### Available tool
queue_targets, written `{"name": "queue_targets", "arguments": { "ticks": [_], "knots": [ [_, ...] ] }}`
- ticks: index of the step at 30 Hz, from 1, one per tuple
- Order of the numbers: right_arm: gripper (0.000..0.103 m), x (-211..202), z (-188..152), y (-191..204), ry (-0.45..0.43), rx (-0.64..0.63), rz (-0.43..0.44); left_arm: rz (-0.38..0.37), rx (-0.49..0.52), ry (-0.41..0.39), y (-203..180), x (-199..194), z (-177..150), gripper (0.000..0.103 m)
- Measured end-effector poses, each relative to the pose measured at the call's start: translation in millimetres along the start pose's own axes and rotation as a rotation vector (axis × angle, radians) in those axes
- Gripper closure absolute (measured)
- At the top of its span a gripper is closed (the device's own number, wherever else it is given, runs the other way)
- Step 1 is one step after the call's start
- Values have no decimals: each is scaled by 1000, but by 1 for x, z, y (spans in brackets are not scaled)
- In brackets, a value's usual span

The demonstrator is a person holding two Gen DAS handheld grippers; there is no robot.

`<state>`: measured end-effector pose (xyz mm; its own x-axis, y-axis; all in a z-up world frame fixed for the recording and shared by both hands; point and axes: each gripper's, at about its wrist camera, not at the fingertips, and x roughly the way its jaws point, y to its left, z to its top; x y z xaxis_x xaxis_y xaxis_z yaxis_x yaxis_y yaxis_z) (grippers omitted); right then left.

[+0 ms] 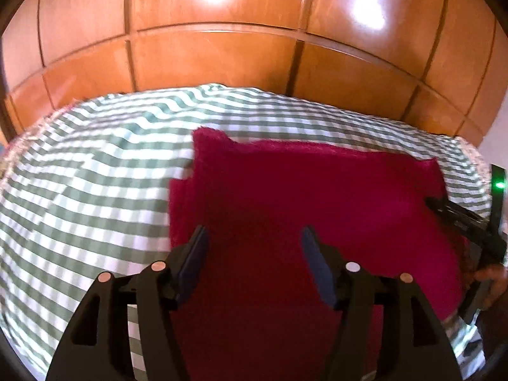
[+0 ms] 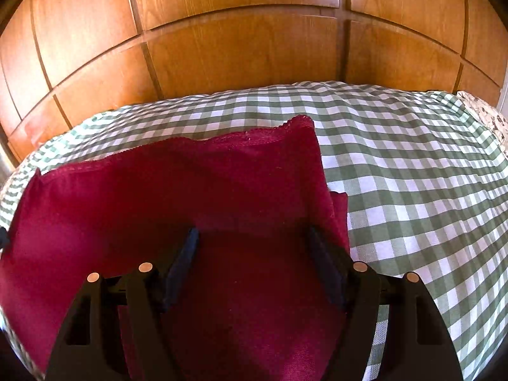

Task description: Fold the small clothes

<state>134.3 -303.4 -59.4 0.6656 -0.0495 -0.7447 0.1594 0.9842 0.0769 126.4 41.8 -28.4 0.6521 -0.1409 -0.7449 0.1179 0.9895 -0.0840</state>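
The red cloth (image 2: 197, 190) is lying on the checked bedcover (image 2: 412, 165), in front of the wooden wardrobe (image 2: 241, 47). At least one fold appears complete: a second red layer is showing beneath the upper layer along the cloth's side edge in both views. The scalloped hem is lying on the side of the cloth nearest the wardrobe.

The left gripper (image 1: 254, 238) is hovering above the cloth with its jaws spread apart and nothing between them. The right gripper (image 2: 254, 238) is likewise hovering above the cloth, jaws spread, gripping nothing. In the left wrist view the right gripper is showing at the cloth's right edge.

Judged from these views, the task is partway along. The cloth is forming a broad, roughly rectangular shape, and its layers are not fully aligned. A further fold, or a squaring of the edges, probably remains. No other clothes are showing on the bedcover.
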Motion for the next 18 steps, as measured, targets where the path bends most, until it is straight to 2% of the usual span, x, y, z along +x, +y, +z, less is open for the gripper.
{"name": "queue_targets", "arguments": {
  "ticks": [3, 18],
  "knots": [
    [34, -1, 0, 0, -3, 1, 0, 41, -2, 1, 3, 4, 5, 37],
    [32, 0, 0, 1, -6, -5, -2, 71, -39, 20, 35, 14, 15, 37]
  ]
}}
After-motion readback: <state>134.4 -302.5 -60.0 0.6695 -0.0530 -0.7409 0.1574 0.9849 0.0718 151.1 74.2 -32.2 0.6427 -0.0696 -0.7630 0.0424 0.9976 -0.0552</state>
